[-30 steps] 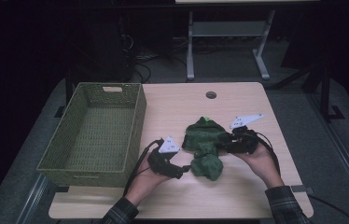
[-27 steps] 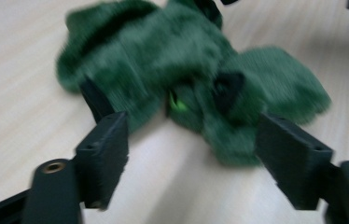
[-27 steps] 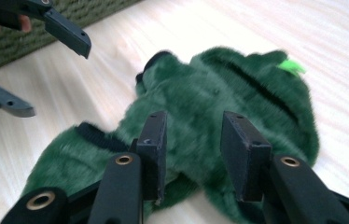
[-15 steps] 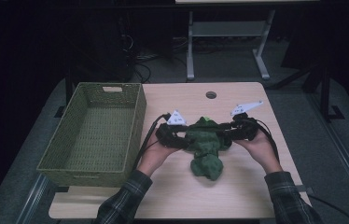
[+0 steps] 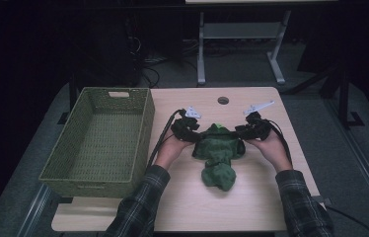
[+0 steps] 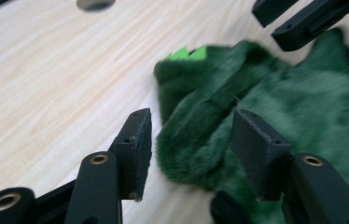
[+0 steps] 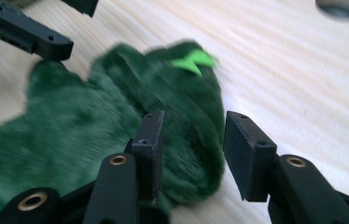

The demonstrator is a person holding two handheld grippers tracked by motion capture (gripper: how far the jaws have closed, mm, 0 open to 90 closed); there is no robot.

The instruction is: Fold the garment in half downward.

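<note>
Two grippers, left (image 5: 196,135) and right (image 5: 239,132), are held agape astride green plush toy (image 5: 218,148) edges, nothing clamped; closing is needed next.

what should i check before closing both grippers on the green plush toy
1. Left gripper open: ok, jaws stand apart.
2. Plush between the left jaws: ok, a fold of the green plush toy sits in the gap.
3. Right gripper open: ok, jaws apart.
4. Plush between the right jaws: ok, its edge lies in the gap.
5. Grip points balanced: ok, in the high view the grippers sit at opposite sides of the toy's upper part.
6. Basket ready to take it: ok, it looks empty, left of the toy.
7. Jaws clear of the table: cannot tell.
</note>
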